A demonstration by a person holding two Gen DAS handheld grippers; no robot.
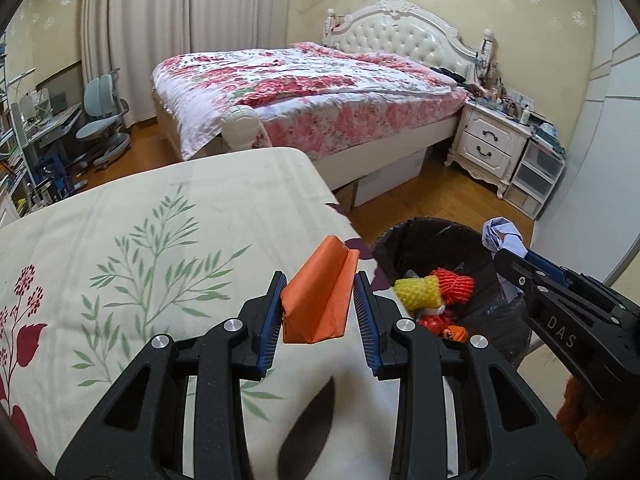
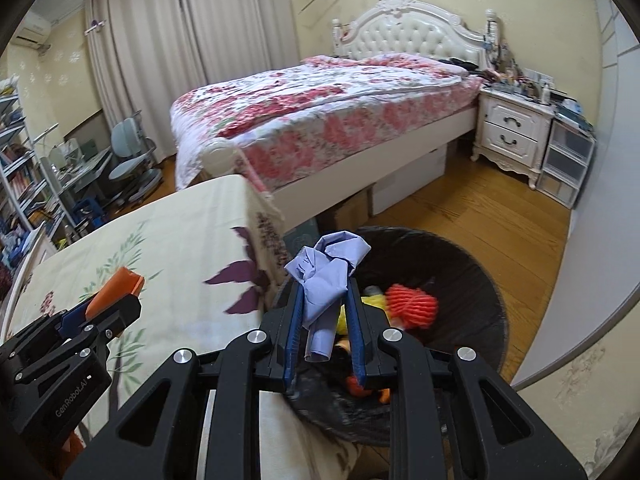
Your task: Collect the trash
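Trash is in both tongs. The left tongs [image 1: 320, 300] pinch an orange folded paper [image 1: 318, 300] over the counter [image 1: 120, 240], near its right edge. The right tongs [image 2: 325, 320] pinch a crumpled blue paper [image 2: 326, 280] over the black bin [image 2: 480, 320], which holds a red net [image 2: 412, 304] and yellow foam [image 1: 416, 290].

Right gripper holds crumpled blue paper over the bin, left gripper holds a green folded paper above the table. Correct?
Not quite: the left gripper holds orange folded paper, not green, as the left wrist view shows. The right gripper does hold crumpled blue paper over the bin.
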